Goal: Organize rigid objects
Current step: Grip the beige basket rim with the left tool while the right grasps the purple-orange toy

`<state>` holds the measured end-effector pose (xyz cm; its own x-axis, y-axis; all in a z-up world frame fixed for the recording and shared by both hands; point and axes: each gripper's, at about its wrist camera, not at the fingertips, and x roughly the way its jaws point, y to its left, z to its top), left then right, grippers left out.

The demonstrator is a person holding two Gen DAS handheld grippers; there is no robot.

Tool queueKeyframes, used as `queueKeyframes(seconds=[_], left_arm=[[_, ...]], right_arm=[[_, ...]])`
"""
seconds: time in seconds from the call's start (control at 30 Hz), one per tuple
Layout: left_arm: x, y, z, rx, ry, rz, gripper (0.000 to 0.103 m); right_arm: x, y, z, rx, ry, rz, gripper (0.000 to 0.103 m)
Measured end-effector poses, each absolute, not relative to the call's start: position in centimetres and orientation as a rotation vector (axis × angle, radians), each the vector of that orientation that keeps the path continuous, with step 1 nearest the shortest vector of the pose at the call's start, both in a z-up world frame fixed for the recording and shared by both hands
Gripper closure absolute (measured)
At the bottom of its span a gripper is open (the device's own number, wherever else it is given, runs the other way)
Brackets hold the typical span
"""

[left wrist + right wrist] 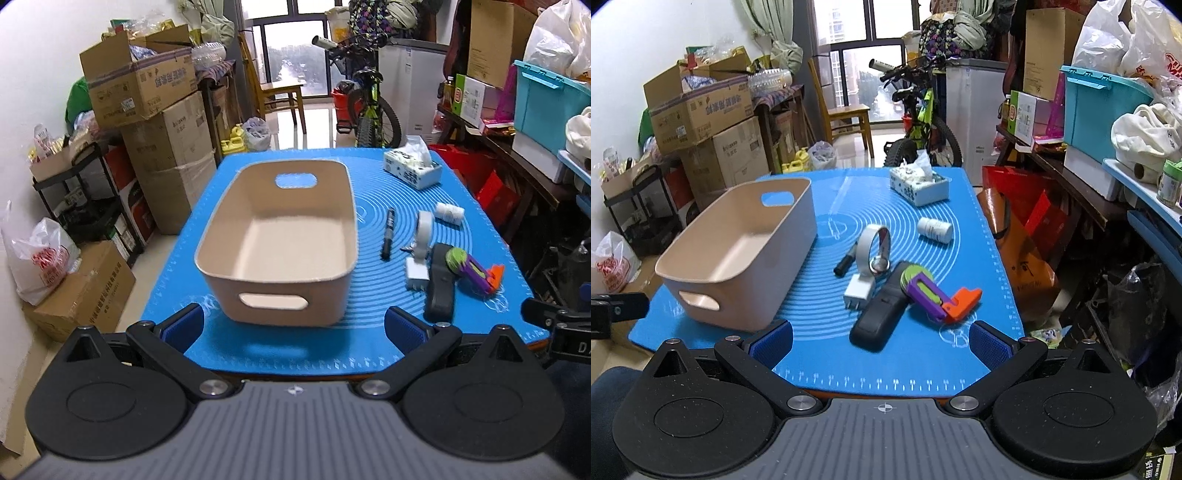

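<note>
An empty beige bin with handle cut-outs stands on the blue mat. Right of it lie a black marker, a tape roll, a white charger plug, a black remote-like case, a purple, green and orange toy and a small white bottle. My left gripper is open, just short of the bin's near wall. My right gripper is open just before the black case.
A tissue box sits at the mat's far side. Stacked cardboard boxes line the left wall, a bicycle stands behind the table, and shelves with a teal crate crowd the right.
</note>
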<state>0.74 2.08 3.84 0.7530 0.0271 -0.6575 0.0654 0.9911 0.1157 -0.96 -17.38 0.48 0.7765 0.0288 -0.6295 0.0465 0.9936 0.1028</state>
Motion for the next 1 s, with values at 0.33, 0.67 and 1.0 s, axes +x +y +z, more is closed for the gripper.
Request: queueKeyframes(seconds=[0.33,0.67,1.0], left_arm=[[5.2,4.6,5.0,0.101,0.718,-0.004,0.001],[12.4,7.6,3.2,0.112,0.808,-0.016,0.001],[18.9,9.6,-0.3,0.158,0.877,-0.019,0.001]], right_arm=[[2.0,-17.9,0.9,0.106,0.662,-0.032,0.003],[7.5,-19.8,-0.7,0.084,0.669,-0.089,0.003],[13.8,-20.0,-4.5,0.009,0.717,-0.051,0.003]])
